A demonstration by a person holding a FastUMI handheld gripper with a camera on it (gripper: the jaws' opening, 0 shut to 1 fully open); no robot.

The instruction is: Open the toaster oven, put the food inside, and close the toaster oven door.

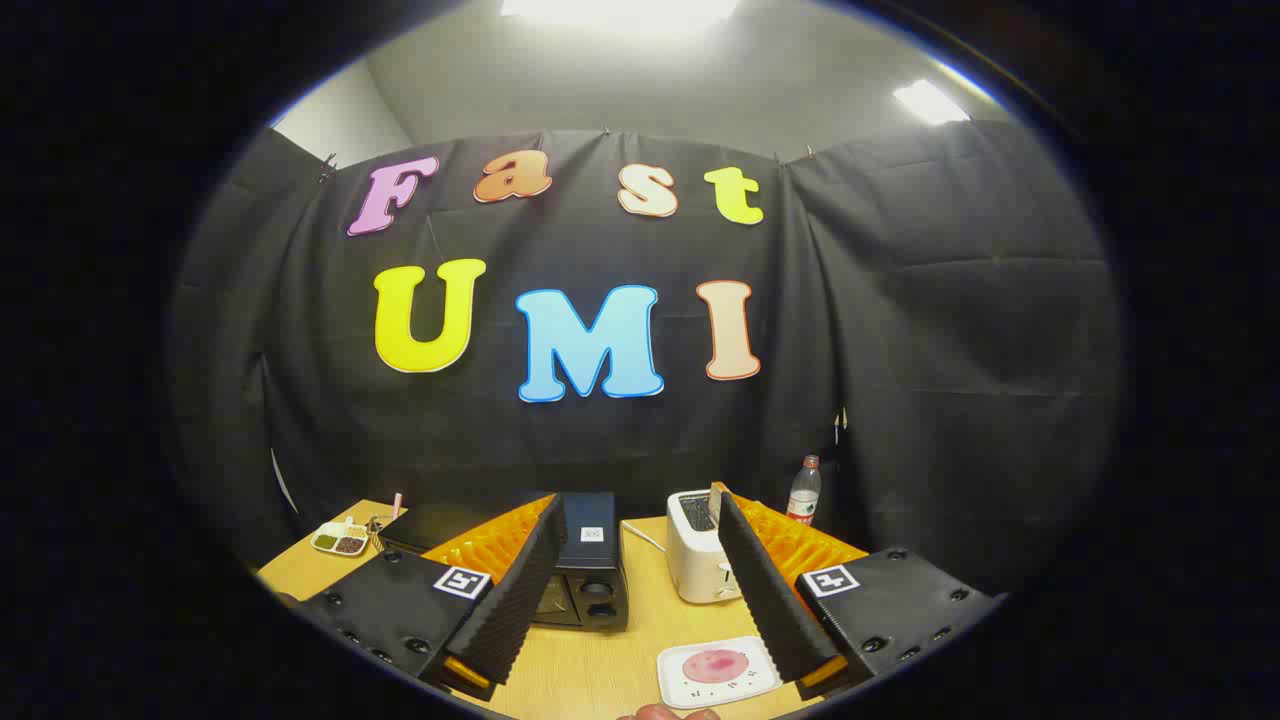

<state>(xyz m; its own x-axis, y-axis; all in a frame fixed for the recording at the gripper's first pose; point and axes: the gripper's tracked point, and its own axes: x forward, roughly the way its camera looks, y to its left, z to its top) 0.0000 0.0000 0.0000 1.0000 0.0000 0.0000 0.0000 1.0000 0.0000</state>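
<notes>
My gripper (640, 585) hangs open above a wooden table (640, 670), with nothing between its fingers. Ahead of the left finger (515, 600) stands a black toaster oven (588, 575), seen from above, its door shut and two knobs on its right side. Close beneath the right finger (765, 590) lies a white square plate (672, 682) holding a flat pink piece of food (715, 665).
A white slot toaster (697, 555) with a cord stands right of the oven. A water bottle (803, 490) stands behind it at the wall. A small tray of dishes (340, 540) sits at the table's far left. A fingertip (665, 712) shows near the plate.
</notes>
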